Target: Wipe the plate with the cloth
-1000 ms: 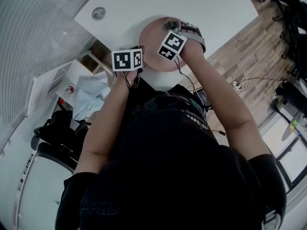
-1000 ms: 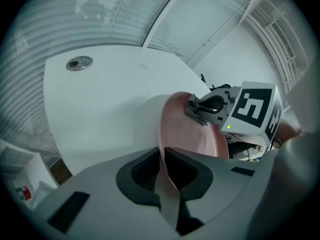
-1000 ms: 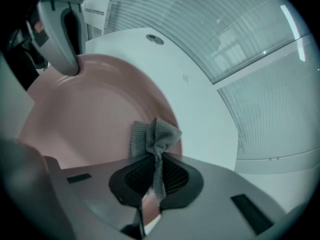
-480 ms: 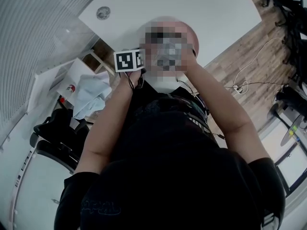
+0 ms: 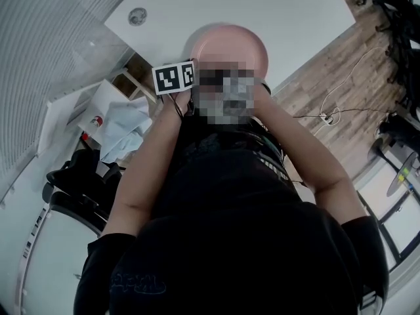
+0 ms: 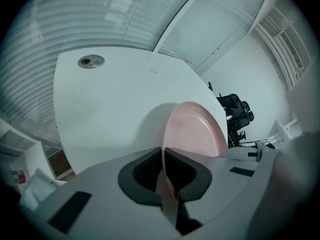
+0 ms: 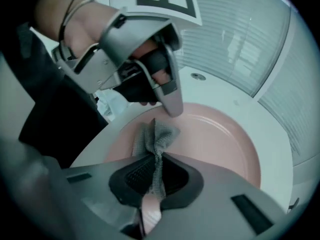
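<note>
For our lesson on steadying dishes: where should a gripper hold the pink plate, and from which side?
Grip the plate by its thin near rim, from the person's side, jaws over and under: the left gripper pinches there, clear of the cloth.

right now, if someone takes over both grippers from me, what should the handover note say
Left gripper: jaws have just been closing and now pinch the near rim of the pink plate, steadying it.
Right gripper: jaws shut on the grey cloth, its free end over the plate's near side.
The plate sits at the near edge of the white table.
Done: both grips set, cloth at the plate. How much is already wiped cannot be told.
Left: probably wipe across the rest of the plate.
</note>
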A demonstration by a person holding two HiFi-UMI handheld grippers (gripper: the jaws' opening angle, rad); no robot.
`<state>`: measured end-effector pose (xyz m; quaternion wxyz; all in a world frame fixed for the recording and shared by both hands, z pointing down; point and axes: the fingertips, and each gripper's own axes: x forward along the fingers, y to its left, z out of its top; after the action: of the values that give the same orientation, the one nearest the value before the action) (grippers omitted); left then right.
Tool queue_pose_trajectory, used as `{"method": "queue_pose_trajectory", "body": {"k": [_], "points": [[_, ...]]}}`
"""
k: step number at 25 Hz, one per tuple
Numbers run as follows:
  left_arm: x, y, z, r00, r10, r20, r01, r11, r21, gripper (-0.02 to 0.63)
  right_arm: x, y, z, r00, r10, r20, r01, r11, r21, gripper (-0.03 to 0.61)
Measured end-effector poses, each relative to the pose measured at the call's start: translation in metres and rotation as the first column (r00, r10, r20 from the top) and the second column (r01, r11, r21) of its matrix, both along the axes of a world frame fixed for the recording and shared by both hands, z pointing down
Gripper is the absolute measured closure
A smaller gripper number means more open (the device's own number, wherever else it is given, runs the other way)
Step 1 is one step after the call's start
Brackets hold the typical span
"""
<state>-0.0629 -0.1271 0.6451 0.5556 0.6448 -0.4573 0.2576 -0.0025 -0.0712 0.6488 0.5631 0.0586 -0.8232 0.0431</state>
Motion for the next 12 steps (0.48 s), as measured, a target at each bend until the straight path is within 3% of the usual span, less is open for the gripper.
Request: {"method": "queue_pose_trajectory", "body": {"k": [6, 12], "points": [[0.000, -0.001, -0.001, 0.999, 0.029, 0.026, -0.029, 1.000, 0.009, 0.584, 0.064, 0.030, 0.006, 0.990, -0.044, -0.136, 0.027, 0.992, -0.120, 0.545], [0.001, 0.001, -0.001, 0.997, 0.059, 0.043, -0.059, 0.998, 0.003, 0.584, 0.124, -0.020, 0.009, 0.954, -0.006, -0.299, -0.003, 1.000, -0.029, 0.545]]}}
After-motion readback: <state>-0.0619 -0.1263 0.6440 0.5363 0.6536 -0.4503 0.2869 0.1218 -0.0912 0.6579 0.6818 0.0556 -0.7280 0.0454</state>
